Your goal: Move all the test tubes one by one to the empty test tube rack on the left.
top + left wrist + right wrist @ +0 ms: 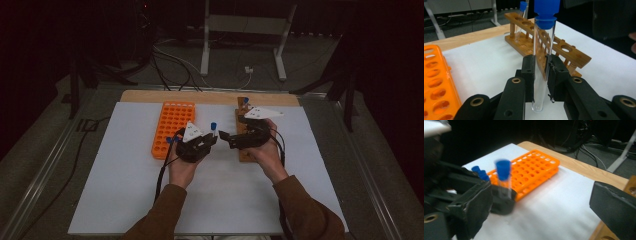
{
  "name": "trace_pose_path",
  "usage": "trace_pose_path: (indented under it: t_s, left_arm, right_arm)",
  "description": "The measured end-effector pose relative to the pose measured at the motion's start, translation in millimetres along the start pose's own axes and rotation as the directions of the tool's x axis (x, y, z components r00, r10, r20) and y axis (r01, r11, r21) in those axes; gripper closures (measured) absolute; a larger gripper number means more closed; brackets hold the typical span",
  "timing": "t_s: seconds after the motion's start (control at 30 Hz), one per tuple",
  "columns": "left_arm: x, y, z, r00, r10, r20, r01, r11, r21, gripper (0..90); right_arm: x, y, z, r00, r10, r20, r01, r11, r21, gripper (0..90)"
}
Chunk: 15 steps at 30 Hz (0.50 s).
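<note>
A clear test tube with a blue cap (543, 62) stands upright between the pads of my left gripper (541, 70), which is shut on its lower part. In the high view the left gripper (212, 137) holds that tube (213, 128) above the white mat, between the orange rack (172, 125) and the wooden rack (242, 125). My right gripper (223, 137) faces it from the right, close by. In the right gripper view its jaws stand wide apart, the right gripper (541, 207) is open and holds nothing, and the held tube (503, 178) is ahead on the left.
A second blue-capped tube (520, 20) stands at the far end of the wooden rack (564, 50). Two blue caps (480, 172) show at the near corner of the orange rack (534, 167). The white mat (125, 185) lies on a wooden table; cables and stand legs are beyond it.
</note>
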State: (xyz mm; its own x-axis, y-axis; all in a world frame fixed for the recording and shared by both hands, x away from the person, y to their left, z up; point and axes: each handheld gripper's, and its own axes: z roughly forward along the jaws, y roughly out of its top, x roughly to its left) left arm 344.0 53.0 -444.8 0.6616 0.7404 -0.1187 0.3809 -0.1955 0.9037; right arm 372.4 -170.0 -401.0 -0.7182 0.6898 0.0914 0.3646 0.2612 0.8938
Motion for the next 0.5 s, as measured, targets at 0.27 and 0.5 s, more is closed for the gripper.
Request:
trace_pose_path:
  t_s: [0.27,0.5]
  left_arm:
    - [5.7,0.6,-15.6,0.9997,-0.012,0.022,0.013,0.9998,-0.016,78.2]
    - [10.4,-1.7,-26.0,0.9993,-0.018,0.032,0.019,0.9993,-0.031,78.1]
  right_arm:
    - [-8.4,-7.3,-2.8,0.9990,-0.003,0.044,0.003,1.000,0.003,1.2]
    - [-14.4,-13.3,-4.2,0.9972,-0.009,0.074,0.008,1.000,0.010,0.0]
